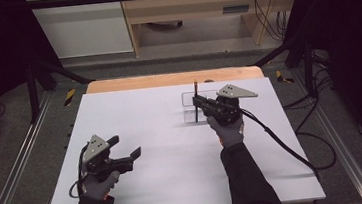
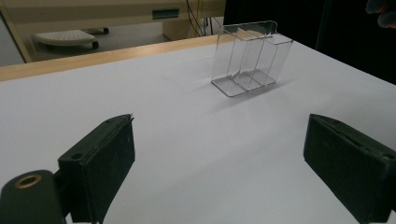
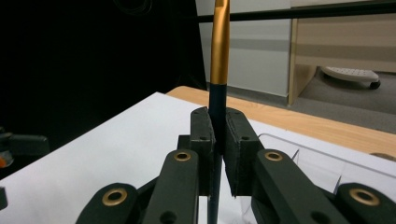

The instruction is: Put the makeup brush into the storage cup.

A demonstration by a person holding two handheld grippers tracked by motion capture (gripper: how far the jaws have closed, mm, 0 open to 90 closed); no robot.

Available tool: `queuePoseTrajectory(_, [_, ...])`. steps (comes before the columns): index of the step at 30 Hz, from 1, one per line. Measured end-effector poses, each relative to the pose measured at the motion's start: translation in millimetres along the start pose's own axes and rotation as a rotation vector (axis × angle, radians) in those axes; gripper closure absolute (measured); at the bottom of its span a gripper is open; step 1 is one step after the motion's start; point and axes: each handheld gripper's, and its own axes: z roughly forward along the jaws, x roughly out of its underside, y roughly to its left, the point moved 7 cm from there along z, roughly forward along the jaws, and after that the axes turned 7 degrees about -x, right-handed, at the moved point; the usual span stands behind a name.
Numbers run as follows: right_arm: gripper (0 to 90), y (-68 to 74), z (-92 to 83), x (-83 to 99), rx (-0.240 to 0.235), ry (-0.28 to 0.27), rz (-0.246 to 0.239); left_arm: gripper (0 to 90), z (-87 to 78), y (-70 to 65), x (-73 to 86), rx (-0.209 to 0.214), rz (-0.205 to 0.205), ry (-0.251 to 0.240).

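1. The pen (image 3: pixel 219 51) — dark barrel, gold upper part — stands upright, clamped between the jaws of the right tool (image 3: pixel 218 140).
2. In the high view the right tool (image 1: pixel 200 101) holds the pen (image 1: pixel 197 100) just over the clear plastic organizer (image 1: pixel 187 99), at the far side of the white table (image 1: pixel 162 134).
3. The organizer (image 2: pixel 250 58) stands upright — with several narrow compartments, open at the top.
4. The left tool (image 1: pixel 126 150) hovers near the table's near left, well apart from the organizer, jaws spread wide with nothing between them.
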Motion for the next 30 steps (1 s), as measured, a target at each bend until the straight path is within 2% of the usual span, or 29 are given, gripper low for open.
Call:
queuePoseTrajectory(5, [83.4,-5.7,6.0,-8.0,0.024,-0.018,-0.001,7.9,-1.6,5.2,2.3,-0.016,0.008,0.008])
queuePoseTrajectory(15, [83.4,-21.0,17.3,-20.9,0.076,-0.038,0.002,7.9,-2.7,11.0,5.9,-0.021,0.001,0.014])
queuePoseTrajectory(30, [83.4,-38.6,34.3,-24.9,0.13,-0.059,0.026,7.8,-4.6,16.5,6.6,-0.029,-0.004,0.013])
